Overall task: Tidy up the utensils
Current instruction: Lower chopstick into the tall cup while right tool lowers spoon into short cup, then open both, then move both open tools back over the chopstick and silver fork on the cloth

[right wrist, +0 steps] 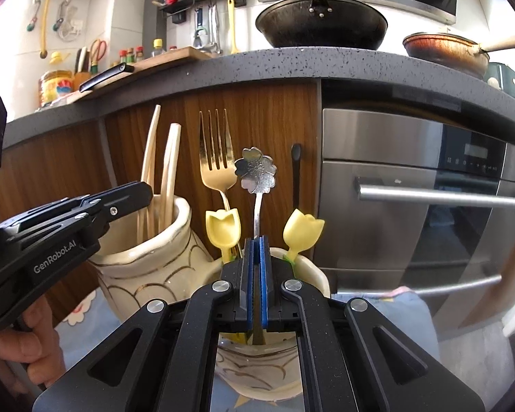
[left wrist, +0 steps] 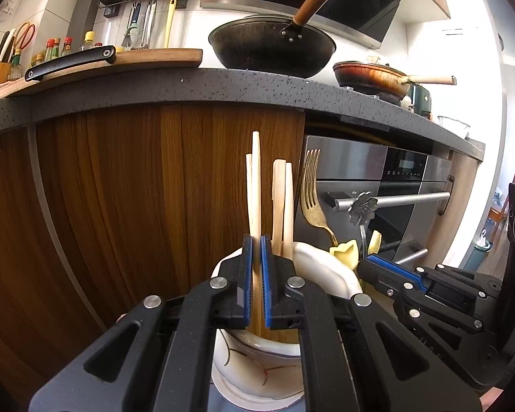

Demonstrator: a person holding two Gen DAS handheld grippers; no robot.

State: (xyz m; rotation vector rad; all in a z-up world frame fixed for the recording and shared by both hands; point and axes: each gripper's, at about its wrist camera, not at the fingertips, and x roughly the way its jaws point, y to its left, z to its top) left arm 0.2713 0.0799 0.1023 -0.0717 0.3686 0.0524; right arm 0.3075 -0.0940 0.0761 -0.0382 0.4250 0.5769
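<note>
My left gripper [left wrist: 256,240] is clamped tight on a single wooden chopstick [left wrist: 255,185], which stands upright in the cream ceramic holder [left wrist: 254,353] with three more chopsticks [left wrist: 280,199] just at its three o'clock. My right gripper [right wrist: 256,242] is pinched shut on the thin stem of the flower-headed spoon [right wrist: 255,175], upright in the second cream holder [right wrist: 312,271]. A gold fork [right wrist: 217,158] rises at the spoon's nine o'clock, with yellow tulip-topped picks [right wrist: 223,230] on either side.
</note>
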